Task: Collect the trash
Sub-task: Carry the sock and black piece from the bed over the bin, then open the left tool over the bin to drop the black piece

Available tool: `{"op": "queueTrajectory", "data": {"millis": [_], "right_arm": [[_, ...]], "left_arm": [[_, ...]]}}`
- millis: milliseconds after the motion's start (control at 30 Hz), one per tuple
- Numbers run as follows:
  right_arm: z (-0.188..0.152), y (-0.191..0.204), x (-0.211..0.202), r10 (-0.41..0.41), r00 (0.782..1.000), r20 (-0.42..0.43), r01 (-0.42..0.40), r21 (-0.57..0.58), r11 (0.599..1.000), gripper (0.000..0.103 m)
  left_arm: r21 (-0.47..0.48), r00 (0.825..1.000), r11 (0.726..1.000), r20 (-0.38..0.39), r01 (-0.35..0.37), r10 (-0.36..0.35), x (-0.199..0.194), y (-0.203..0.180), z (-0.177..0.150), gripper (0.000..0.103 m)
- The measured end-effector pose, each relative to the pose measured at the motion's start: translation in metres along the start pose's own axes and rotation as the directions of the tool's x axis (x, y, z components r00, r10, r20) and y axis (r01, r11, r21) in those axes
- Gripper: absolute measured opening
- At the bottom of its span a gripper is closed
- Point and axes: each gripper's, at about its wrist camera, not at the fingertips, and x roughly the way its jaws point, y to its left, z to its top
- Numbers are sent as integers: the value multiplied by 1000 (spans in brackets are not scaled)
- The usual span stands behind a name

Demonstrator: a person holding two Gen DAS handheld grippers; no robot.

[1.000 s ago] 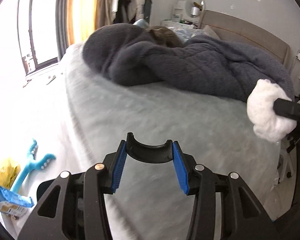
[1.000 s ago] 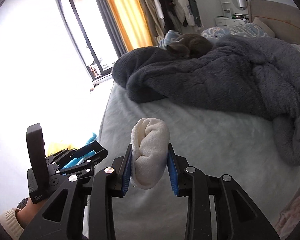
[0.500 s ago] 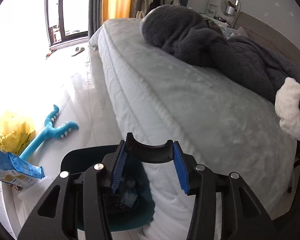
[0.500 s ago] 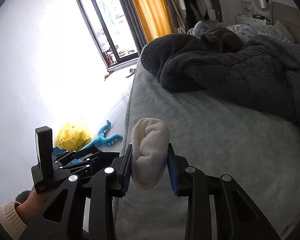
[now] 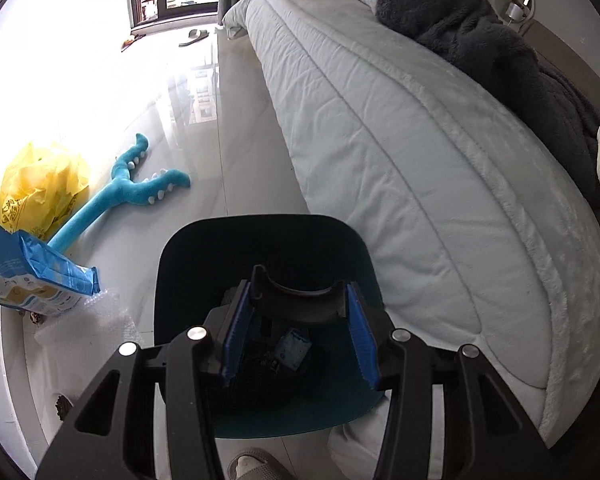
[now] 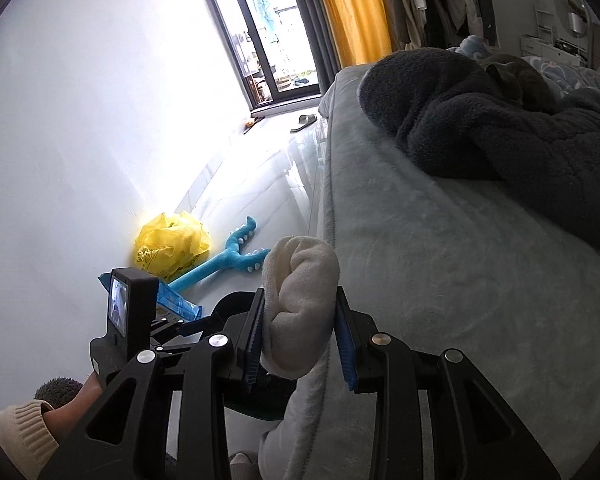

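Our right gripper [image 6: 299, 334] has its jaws clenched on a wad of white fluffy cloth [image 6: 300, 304], which bulges out above and below the blue pads [image 6: 345, 354]. We hold it over the near side edge of the bed [image 6: 440, 264], just beside the dark teal bin [image 5: 260, 248] that stands on the floor against that edge. Our left gripper [image 5: 298, 334] hangs directly over the bin's mouth with its jaws released and nothing between them; through the gap we see dark items and a small blue packet [image 5: 294, 348] at the bottom. On the bed a dark grey fleece blanket [image 6: 500, 128] lies heaped toward the far end. On the floor by the wall lie a yellow plastic bag [image 5: 40, 184], a blue plush toy [image 5: 120, 196] and a blue snack bag [image 5: 28, 280].
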Motion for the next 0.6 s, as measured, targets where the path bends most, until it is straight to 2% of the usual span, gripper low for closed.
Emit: {"op": "queueTrajectory", "data": {"millis": [367,500,600], "right_arm": [[-5,35,45,43,996,-76,-47,-50,998,33],[-8,42,63,40,993,-110,-48,-68,997,33],[-12,47,78,44,989,-138,-53,-58,997,33]], "left_arm": [[-62,991,998,-135,12,-20,28,32,-20,52],[-57,986,998,-165,20,-29,31,39,-28,63],[-39,987,999,-156,18,-24,24,46,-31,71]]}}
